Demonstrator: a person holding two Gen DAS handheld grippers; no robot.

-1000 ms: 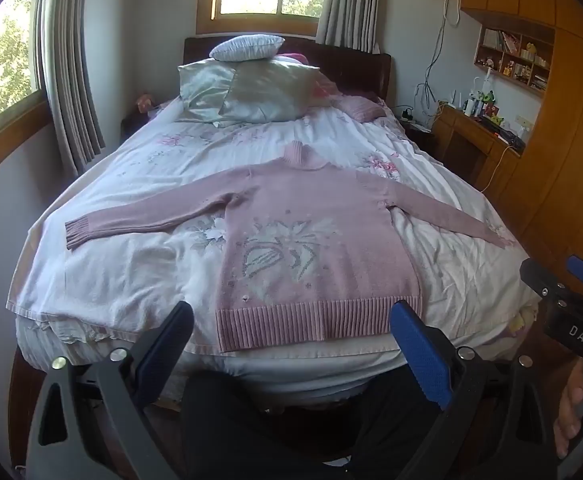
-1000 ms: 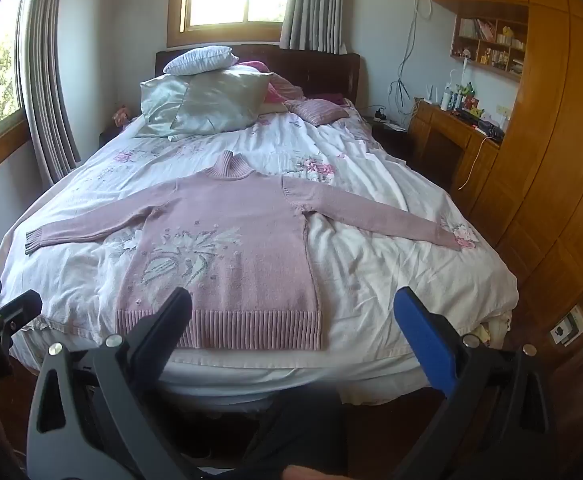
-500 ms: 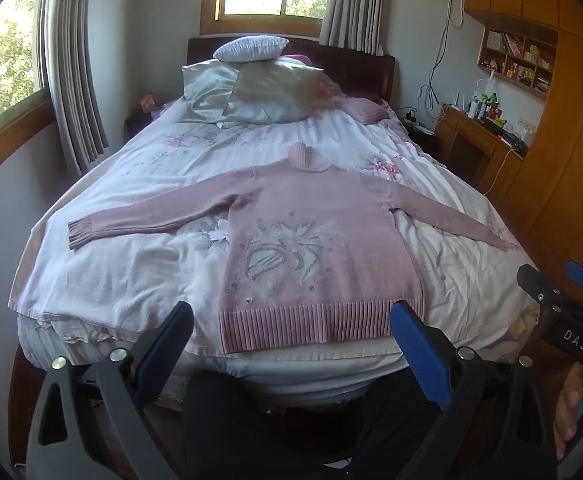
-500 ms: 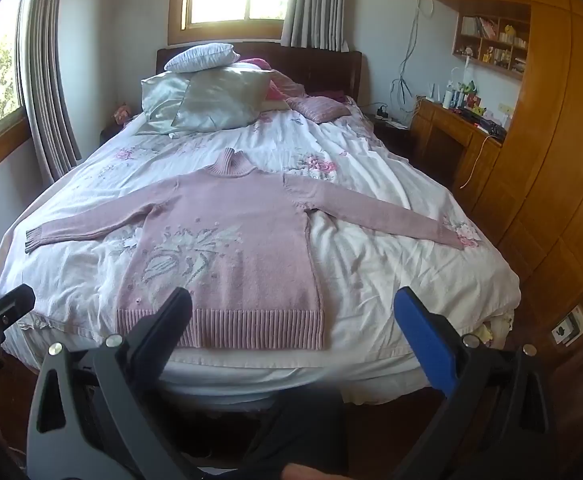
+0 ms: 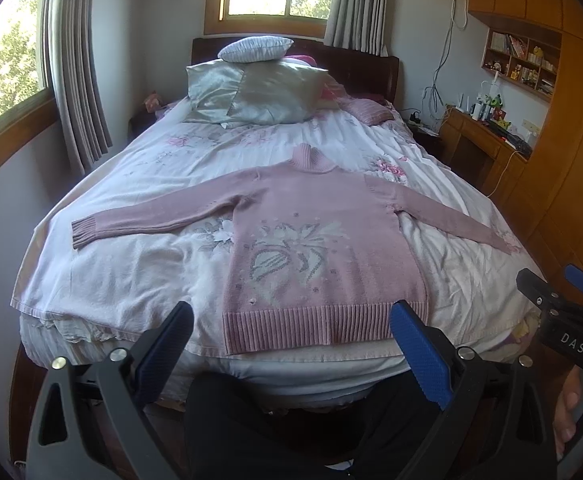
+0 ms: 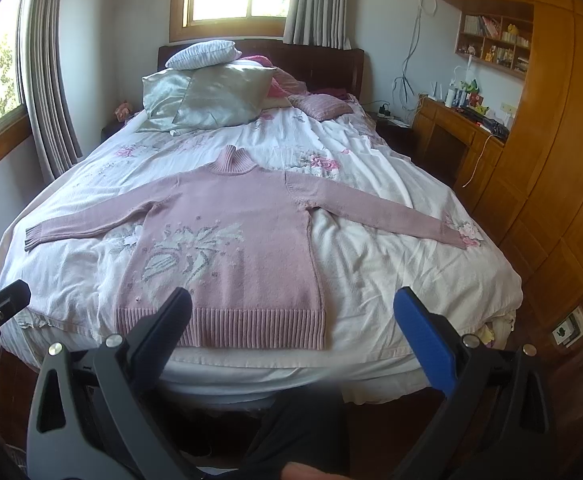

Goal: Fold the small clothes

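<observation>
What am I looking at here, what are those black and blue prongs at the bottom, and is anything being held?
There is no robot here. A person holds a two-finger gripper in each hand, and each gripper carries a wide-angle camera looking forward along its fingers. One picture comes from the left gripper, the other from the right gripper. The black prongs with blue pads are those fingers.

Both grippers are open and hold nothing. They hang in front of the foot of a bed with a white flowered sheet.

On the bed lies a pink knitted turtleneck sweater with a pale flower pattern, spread flat, both sleeves stretched out to the sides, its ribbed hem nearest the cameras. It is not yet folded. Silver satin pillows lean at the dark headboard.
</observation>
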